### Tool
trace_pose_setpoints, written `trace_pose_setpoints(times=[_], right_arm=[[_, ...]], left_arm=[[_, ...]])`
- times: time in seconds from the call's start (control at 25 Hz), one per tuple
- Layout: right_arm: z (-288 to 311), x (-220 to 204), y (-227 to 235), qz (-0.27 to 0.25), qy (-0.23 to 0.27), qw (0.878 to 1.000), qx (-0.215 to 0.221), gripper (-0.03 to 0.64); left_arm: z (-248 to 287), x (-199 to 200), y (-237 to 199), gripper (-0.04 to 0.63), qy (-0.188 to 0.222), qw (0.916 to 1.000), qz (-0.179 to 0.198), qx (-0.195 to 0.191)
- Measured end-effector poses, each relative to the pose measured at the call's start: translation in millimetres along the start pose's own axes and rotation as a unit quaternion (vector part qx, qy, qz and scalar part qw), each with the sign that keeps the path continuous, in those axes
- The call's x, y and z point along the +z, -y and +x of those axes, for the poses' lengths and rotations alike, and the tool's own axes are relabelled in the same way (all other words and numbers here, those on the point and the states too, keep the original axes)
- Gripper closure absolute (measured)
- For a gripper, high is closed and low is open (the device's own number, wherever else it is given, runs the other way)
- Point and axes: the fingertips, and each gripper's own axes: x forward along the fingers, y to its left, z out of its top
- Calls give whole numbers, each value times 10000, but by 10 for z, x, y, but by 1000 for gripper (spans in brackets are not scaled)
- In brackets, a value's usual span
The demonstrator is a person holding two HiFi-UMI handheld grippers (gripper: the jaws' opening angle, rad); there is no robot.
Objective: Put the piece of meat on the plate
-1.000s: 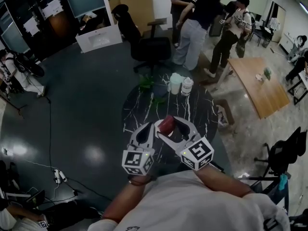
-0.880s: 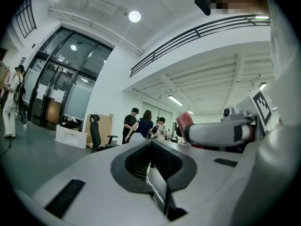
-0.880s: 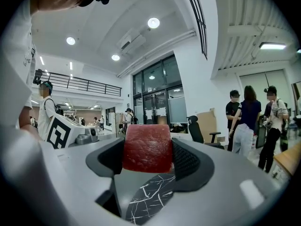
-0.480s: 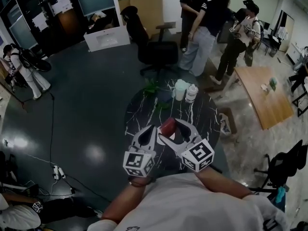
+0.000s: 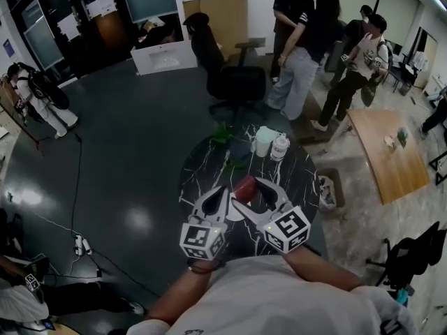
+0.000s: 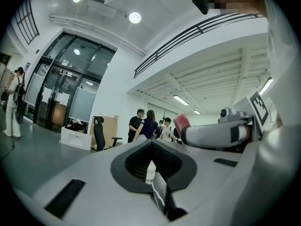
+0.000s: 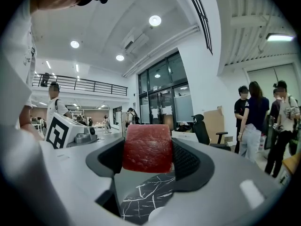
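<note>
Pinching the meat between its jaws, the right gripper hovers over the near part of the black marbled table. The red block sits squarely in the grip, clear of the tabletop. Just beside it, the left gripper has its jaws pressed together with nothing between them. Two white containers stand at the table's far side.

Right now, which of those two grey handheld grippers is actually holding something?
The right gripper: its fingers clamp the red block of meat between them. The left gripper has its fingers shut on nothing.
</note>
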Motion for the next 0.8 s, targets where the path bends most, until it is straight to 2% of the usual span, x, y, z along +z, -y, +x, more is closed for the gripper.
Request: trace_pose_setpoints(times=[0.48,0.8], right_arm=[[71,-141,445,-27,-202,9991,380,319],[115,-395,588,17,-484,9962,721,319]], left_arm=[[441,-178,-16,589,-20,9994,-75,336],[542,-392,-113,589,-19,9972,-17,754]])
